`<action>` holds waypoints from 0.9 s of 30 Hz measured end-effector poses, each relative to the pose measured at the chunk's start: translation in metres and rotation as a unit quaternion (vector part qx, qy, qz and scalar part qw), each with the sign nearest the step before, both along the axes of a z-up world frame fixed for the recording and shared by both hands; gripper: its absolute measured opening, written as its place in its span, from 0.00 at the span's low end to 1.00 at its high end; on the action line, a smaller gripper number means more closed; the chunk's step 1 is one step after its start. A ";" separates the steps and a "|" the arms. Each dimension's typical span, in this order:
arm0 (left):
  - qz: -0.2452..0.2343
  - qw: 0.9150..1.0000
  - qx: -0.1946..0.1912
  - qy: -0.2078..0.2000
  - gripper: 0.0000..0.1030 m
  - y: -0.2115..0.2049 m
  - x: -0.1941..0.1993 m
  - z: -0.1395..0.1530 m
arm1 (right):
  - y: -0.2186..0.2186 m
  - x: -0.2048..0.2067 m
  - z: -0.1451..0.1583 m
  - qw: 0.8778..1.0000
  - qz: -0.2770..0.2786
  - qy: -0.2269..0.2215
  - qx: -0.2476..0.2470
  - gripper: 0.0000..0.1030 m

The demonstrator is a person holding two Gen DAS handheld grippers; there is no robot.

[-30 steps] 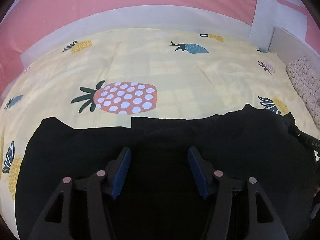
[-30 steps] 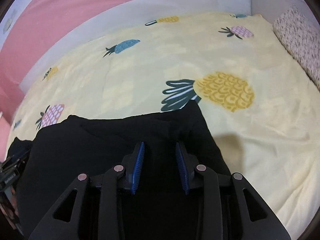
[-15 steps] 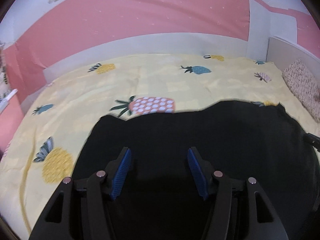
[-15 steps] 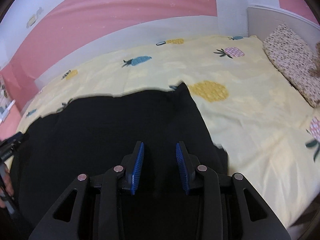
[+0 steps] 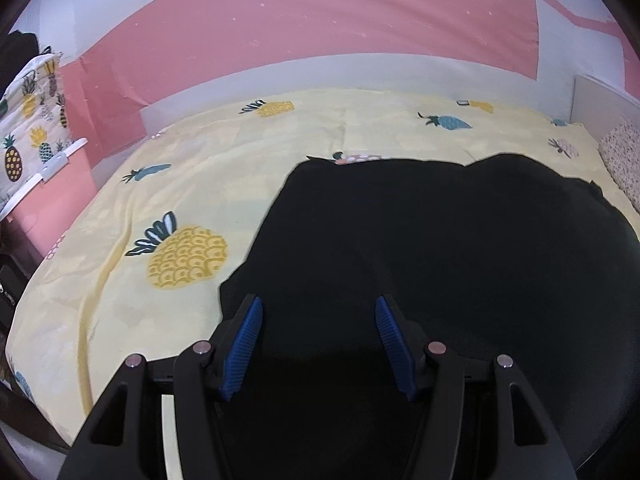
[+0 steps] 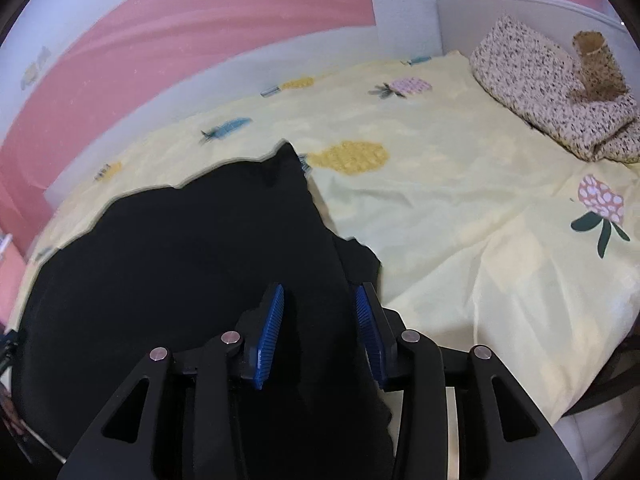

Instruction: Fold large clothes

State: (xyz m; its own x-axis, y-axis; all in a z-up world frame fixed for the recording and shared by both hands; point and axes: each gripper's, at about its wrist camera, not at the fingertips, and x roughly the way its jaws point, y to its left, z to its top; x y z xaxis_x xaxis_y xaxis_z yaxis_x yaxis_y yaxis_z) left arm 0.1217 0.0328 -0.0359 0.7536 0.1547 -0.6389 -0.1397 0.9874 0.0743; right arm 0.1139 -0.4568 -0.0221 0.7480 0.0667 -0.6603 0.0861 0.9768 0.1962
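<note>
I see the black garment [image 5: 440, 248] spread on the bed [image 5: 120, 280] for folding. My left tool [image 5: 318, 342] and right tool [image 6: 320, 334] hover released above its near edge, gripping nothing.

Right tongs [image 6: 319, 322] hang over a black garment [image 6: 192, 248] spread on a bed [image 6: 460, 208] covered in yellow pineapple-print sheet, blue pads [image 6: 270, 336] parted with dark cloth between them. The garment's right edge runs up to a peak near a yellow pineapple [image 6: 348, 157]. A speckled pillow [image 6: 548, 92] lies at the headboard [image 6: 520, 8], beneath a pink-and-white wall [image 6: 200, 32].
</note>
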 end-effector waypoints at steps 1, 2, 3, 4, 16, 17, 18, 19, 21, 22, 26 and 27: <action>0.004 1.000 0.000 -0.003 0.60 0.003 -0.003 0.001 | 0.002 -0.003 0.003 1.000 0.005 -0.007 0.003 0.38; 0.009 1.000 0.001 -0.005 0.60 0.006 -0.006 0.001 | 0.002 -0.005 0.006 1.000 0.012 -0.013 0.004 0.38; 0.013 1.000 0.000 -0.004 0.60 0.010 -0.007 -0.002 | 0.003 -0.004 0.005 1.000 0.019 -0.013 0.002 0.38; 0.019 1.000 -0.002 0.002 0.60 0.014 -0.006 -0.007 | 0.004 -0.001 0.000 1.000 0.025 -0.003 -0.001 0.38; 0.024 0.999 -0.039 0.001 0.65 0.026 -0.010 -0.027 | -0.010 0.011 -0.028 0.999 0.006 0.029 0.027 0.39; 0.024 0.999 -0.039 0.001 0.65 0.026 -0.010 -0.027 | -0.010 0.010 -0.028 0.999 0.005 0.029 0.028 0.39; 0.024 0.999 -0.039 0.002 0.65 0.026 -0.010 -0.027 | -0.009 0.009 -0.028 0.999 0.005 0.030 0.029 0.40; 0.025 0.999 -0.039 0.003 0.65 0.025 -0.011 -0.026 | -0.010 0.009 -0.027 0.999 0.004 0.031 0.030 0.43; 0.024 0.999 -0.040 0.006 0.65 0.026 -0.010 -0.025 | -0.012 0.010 -0.025 0.999 0.001 0.033 0.024 0.48; 0.024 0.999 -0.043 0.006 0.65 0.026 -0.010 -0.025 | -0.013 0.010 -0.023 0.999 0.002 0.035 0.021 0.50; 0.017 0.998 -0.060 0.018 0.65 0.034 -0.010 -0.015 | -0.021 0.011 -0.015 0.999 0.011 0.034 0.029 0.59; 0.017 0.997 -0.067 0.018 0.65 0.039 -0.009 -0.011 | -0.025 0.011 -0.013 0.999 0.016 0.031 0.038 0.64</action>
